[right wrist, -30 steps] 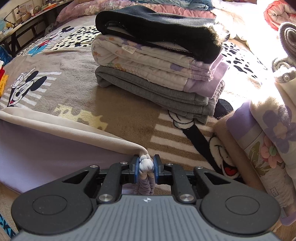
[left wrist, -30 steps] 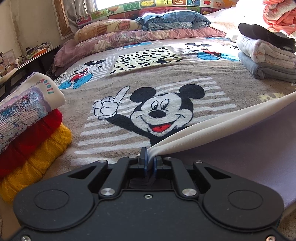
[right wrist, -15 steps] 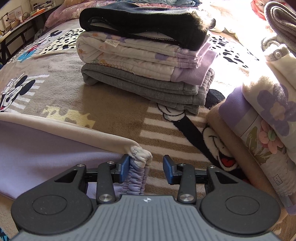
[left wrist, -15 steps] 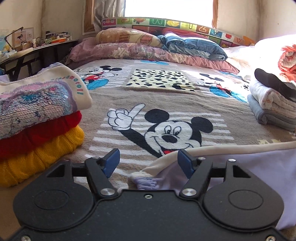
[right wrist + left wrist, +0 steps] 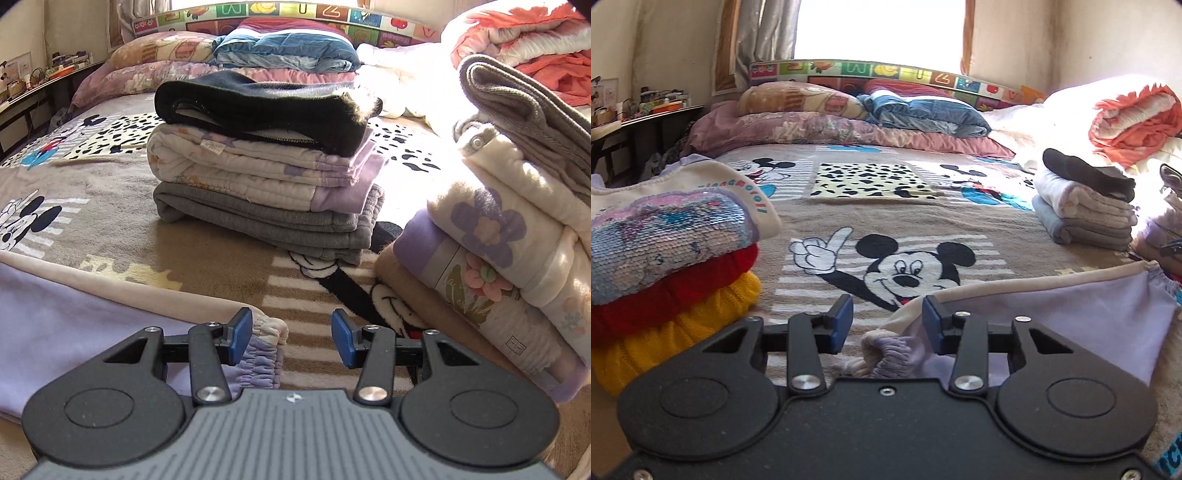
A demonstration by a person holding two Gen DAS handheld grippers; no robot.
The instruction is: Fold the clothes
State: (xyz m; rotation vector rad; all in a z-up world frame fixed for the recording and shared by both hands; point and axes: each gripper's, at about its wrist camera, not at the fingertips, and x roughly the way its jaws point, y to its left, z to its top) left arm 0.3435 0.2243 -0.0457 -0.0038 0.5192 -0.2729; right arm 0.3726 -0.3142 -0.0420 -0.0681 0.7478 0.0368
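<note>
A lilac garment with a cream edge (image 5: 1071,314) lies flat on the Mickey Mouse bedspread (image 5: 886,218). My left gripper (image 5: 886,325) is open, and the garment's ribbed lilac cuff (image 5: 890,350) lies loose between its jaws. In the right wrist view the same garment (image 5: 92,310) lies at the lower left. My right gripper (image 5: 291,339) is open, with the gathered cuff (image 5: 262,347) resting against its left finger.
A stack of sequined, red and yellow knitwear (image 5: 668,266) sits at the left. A folded stack of black, white and grey clothes (image 5: 266,173) stands ahead of the right gripper. Another folded pile (image 5: 506,236) stands at the right. Pillows (image 5: 827,118) line the headboard.
Both grippers opened and let go of the lilac garment's corners, which dropped onto the bed. Both grippers then drew back and rose slightly.
</note>
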